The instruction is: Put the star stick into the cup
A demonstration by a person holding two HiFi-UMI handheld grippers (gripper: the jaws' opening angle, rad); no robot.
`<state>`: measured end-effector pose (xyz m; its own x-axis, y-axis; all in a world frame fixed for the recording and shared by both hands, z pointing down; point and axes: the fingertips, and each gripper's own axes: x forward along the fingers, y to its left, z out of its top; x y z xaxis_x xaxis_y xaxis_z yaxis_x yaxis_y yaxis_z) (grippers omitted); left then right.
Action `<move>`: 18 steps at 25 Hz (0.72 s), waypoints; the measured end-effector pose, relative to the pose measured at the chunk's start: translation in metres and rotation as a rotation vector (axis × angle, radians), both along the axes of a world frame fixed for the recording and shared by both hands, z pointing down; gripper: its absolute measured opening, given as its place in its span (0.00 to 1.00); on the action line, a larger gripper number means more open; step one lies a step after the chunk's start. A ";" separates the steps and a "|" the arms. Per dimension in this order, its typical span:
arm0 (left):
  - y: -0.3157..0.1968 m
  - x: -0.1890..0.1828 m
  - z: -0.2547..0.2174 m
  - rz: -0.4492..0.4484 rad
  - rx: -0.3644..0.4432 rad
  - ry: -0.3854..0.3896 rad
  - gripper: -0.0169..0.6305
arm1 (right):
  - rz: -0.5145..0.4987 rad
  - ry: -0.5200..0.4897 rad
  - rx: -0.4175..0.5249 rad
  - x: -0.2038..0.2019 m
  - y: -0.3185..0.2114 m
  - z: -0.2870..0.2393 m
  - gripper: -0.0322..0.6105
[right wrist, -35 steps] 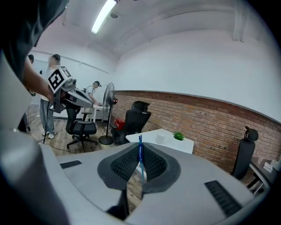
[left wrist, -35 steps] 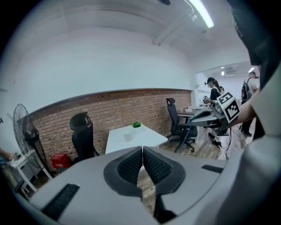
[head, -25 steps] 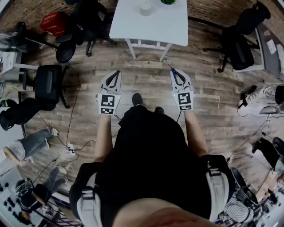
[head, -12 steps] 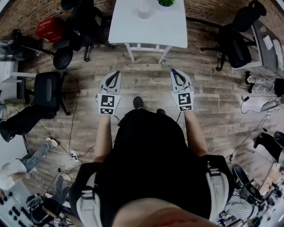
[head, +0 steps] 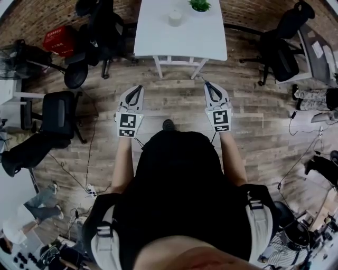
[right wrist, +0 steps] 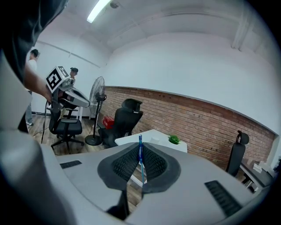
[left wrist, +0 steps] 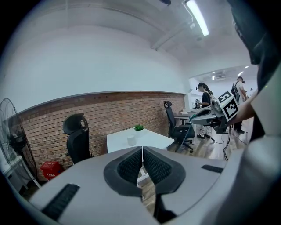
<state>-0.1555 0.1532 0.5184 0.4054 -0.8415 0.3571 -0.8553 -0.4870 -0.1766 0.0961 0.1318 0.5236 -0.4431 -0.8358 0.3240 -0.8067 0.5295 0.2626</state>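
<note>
A white table stands at the top middle. The left gripper has its jaws pressed together, holding nothing. The right gripper is well away from the little cup on the table. Its jaws squeeze the thin blue star stick.

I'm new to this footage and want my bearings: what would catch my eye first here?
The thin blue stick pinched between the jaws of the right gripper stands out most. Straight ahead stands a white table with a pale cup and a small green plant on it. The left gripper is shut and empty.
</note>
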 end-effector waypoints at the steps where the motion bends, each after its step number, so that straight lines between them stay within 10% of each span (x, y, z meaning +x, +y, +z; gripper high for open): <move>1: -0.001 -0.004 0.001 0.000 0.000 0.000 0.06 | 0.002 0.001 0.001 -0.003 -0.001 0.000 0.07; 18: -0.012 -0.029 0.003 0.005 -0.001 0.008 0.06 | 0.021 0.025 0.008 -0.020 -0.014 -0.003 0.07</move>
<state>-0.1845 0.1408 0.5212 0.4126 -0.8388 0.3550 -0.8541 -0.4918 -0.1692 0.0763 0.1174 0.5210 -0.4170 -0.8477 0.3278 -0.8111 0.5099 0.2867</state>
